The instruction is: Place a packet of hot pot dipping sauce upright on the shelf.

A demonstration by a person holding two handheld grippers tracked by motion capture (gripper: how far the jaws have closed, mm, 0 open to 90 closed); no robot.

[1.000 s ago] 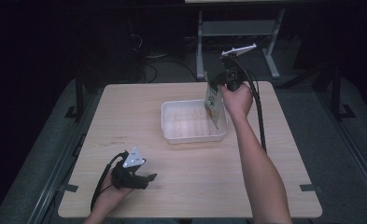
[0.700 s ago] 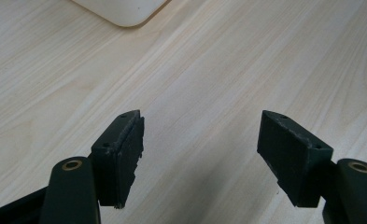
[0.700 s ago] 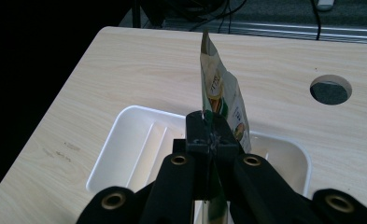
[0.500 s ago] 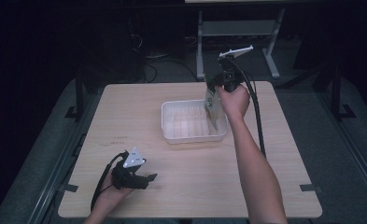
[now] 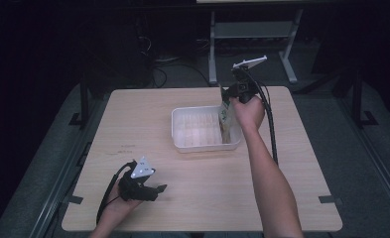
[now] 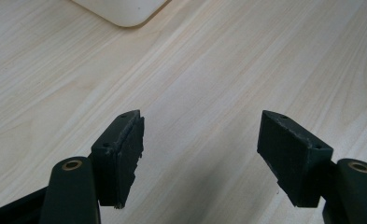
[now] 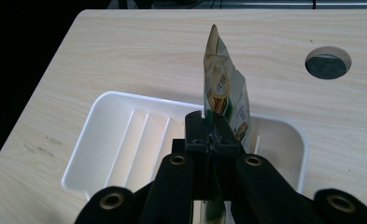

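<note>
Pale wooden table (image 5: 133, 119), mostly bare; white ribbed plastic tray (image 5: 182, 144) mid-table.
Right gripper (image 7: 212, 135) clamped on printed green snack pouch (image 7: 223, 93) over tray; left gripper (image 6: 200, 154) agape, near edge.

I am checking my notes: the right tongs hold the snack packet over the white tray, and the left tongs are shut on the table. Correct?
Not quite. The left tongs are open, as the left gripper view shows. The right tongs do hold the snack packet over the white tray.

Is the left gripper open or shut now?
Open. In the left gripper view, the left gripper has its jaws wide apart, with bare table between them.
</note>
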